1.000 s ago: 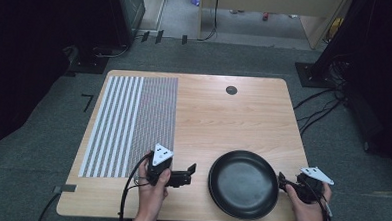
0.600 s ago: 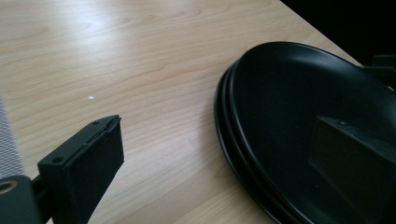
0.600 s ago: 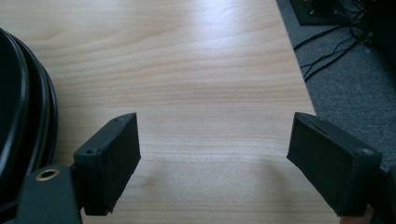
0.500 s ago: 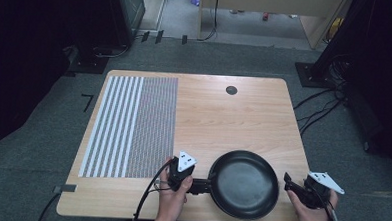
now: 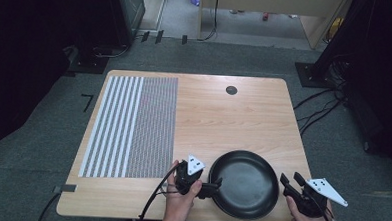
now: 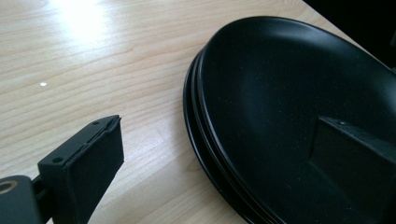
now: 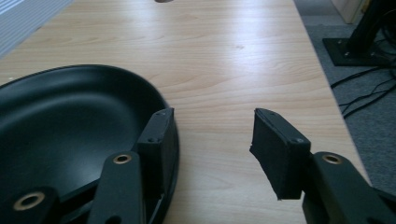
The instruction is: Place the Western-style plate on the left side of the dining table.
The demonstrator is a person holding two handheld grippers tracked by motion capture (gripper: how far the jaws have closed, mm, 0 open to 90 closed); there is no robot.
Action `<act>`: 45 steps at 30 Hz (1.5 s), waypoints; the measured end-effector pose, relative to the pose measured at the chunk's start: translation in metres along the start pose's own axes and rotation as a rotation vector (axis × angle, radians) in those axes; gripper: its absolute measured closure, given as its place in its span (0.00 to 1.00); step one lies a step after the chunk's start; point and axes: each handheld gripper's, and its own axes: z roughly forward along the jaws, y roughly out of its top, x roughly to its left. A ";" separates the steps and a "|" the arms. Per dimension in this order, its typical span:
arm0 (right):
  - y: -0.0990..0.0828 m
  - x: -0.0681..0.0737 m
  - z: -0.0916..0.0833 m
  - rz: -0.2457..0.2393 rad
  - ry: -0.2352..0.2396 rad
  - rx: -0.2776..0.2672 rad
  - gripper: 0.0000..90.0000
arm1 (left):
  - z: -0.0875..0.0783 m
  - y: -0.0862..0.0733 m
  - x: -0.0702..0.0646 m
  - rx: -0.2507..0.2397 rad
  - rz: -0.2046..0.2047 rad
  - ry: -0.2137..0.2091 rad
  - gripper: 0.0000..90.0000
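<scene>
Black round plates (image 5: 244, 182), stacked, matte, upright, empty; lying at table (image 5: 233, 122) front edge, right of centre.

Each gripper, left (image 5: 211, 187) and right (image 5: 291, 185), is black with 2 flat rectangular jaws, dark rubbery pads, small screws and brass-ringed pivot holes. A grey triangular plate with dark dots tops each. Black cables trail from them.

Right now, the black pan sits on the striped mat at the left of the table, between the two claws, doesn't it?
Not quite. The black pan sits on the bare wood of the table, to the right of the striped mat, not on it. It does lie between the left claw and right claw. The high view shows this.
</scene>
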 end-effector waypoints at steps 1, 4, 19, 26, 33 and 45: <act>0.000 0.000 0.000 0.000 0.000 0.000 0.56 | 0.000 0.000 0.000 0.000 0.000 0.000 0.03; -0.002 0.006 -0.002 0.020 0.044 0.027 0.61 | 0.003 -0.002 -0.004 0.007 -0.002 -0.005 0.03; -0.006 0.010 0.000 0.133 0.148 0.098 0.84 | 0.007 -0.009 -0.021 0.006 -0.011 -0.015 0.37; -0.008 0.007 0.002 0.162 0.131 0.114 0.86 | 0.008 -0.012 -0.014 0.009 -0.051 -0.010 0.57; -0.010 0.005 0.005 0.188 0.129 0.133 0.93 | 0.009 -0.013 -0.010 0.020 -0.070 -0.022 0.62; -0.010 0.005 0.002 0.218 0.134 0.128 0.96 | 0.008 -0.019 -0.005 0.009 -0.126 -0.033 0.55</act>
